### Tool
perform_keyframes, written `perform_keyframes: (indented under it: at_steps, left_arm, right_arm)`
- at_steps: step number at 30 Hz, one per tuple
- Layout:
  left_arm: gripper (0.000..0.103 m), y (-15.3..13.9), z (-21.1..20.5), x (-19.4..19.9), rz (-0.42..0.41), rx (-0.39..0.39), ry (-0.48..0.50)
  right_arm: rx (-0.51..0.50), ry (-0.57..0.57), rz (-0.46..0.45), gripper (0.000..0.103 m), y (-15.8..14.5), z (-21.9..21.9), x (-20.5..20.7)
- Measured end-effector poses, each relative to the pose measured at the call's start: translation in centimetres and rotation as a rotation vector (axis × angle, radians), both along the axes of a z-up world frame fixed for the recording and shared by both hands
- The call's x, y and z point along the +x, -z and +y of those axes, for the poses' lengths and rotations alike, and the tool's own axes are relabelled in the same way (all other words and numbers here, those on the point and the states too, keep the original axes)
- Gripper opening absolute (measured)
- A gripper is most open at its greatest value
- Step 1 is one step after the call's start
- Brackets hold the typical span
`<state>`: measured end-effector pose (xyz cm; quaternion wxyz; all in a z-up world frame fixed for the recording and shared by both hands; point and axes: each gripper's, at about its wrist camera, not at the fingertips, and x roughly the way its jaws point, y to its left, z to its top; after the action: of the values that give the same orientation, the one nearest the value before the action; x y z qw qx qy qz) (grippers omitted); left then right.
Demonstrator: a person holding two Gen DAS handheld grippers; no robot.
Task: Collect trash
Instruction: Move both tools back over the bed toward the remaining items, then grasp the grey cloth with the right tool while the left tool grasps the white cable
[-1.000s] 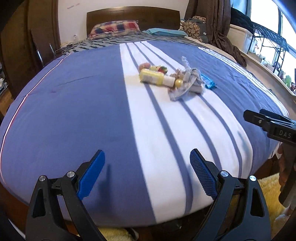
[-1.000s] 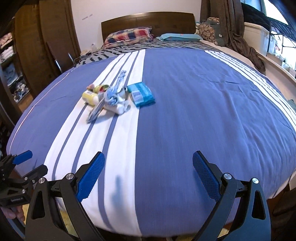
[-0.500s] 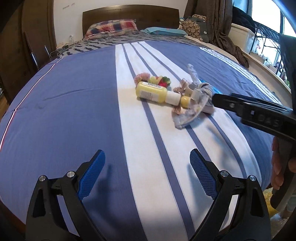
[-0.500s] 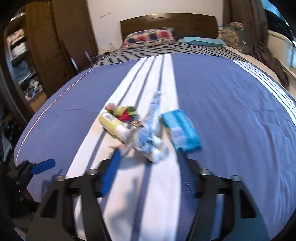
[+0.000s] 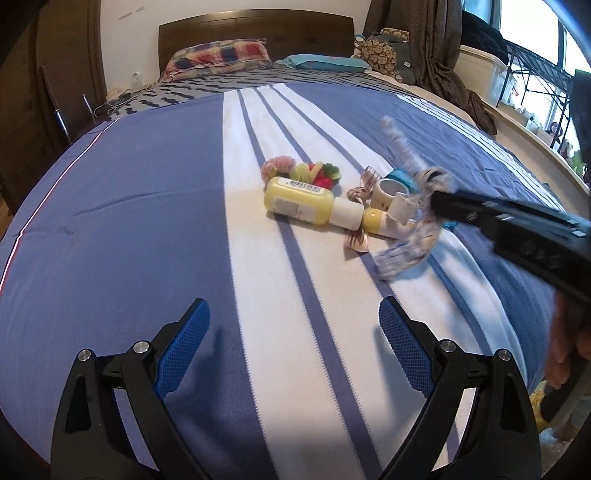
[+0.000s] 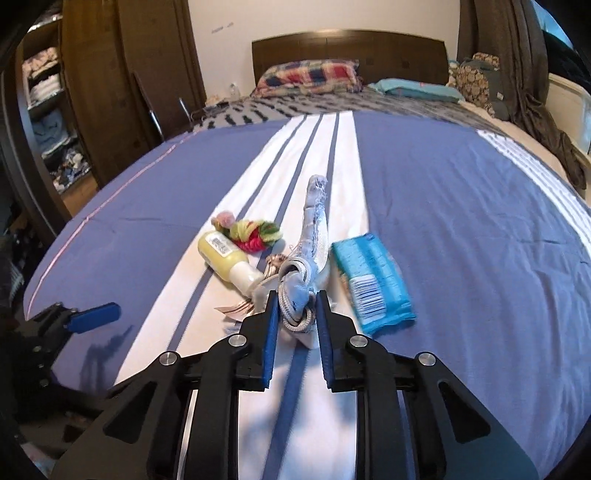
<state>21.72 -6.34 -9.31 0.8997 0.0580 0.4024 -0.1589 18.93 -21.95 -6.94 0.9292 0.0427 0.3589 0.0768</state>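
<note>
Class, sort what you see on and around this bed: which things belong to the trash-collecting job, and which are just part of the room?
Part of the job:
- grey rag, clamped in the right gripper
- yellow bottle
- blue packet
- colourful scrunchies
- left gripper, open, away from the pile

Just lying about:
- plaid pillow
- teal pillow
- headboard

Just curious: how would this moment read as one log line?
right gripper: jaws closed on grey rag | left gripper: open, idle | yellow bottle, blue pack: on bed

No text is legible — bottle label [image 5: 297, 186] and barcodes blur.
</note>
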Motion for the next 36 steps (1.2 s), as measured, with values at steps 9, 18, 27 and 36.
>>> perform_keyframes:
  at_steps: [9,18,27,36]
  left_arm:
    - [0.088,-0.7,-3.2,0.3,-0.006,-0.020,0.054]
    - [0.066,-1.5,-6.9,2.4,-0.034,-0.044,0.121]
    - [0.002,-0.2,-8.8,4.4,-0.010,-0.011,0.164]
    - [0.002,-4.7,-6.6,0.9,-0.103,-0.043,0.144]
  right_arm:
    - [-0.018,0.088,-0.054,0.021,-2.5,-4.3,-2.2]
    - [-0.007,0.138,-0.034,0.021,-1.3,-8.1,-3.3]
    - [-0.001,0.134,-0.019,0.021,-0.5,-8.8,-3.8]
    - [-0.006,0.110,-0.046,0.021,-2.0,-7.4,-6.1]
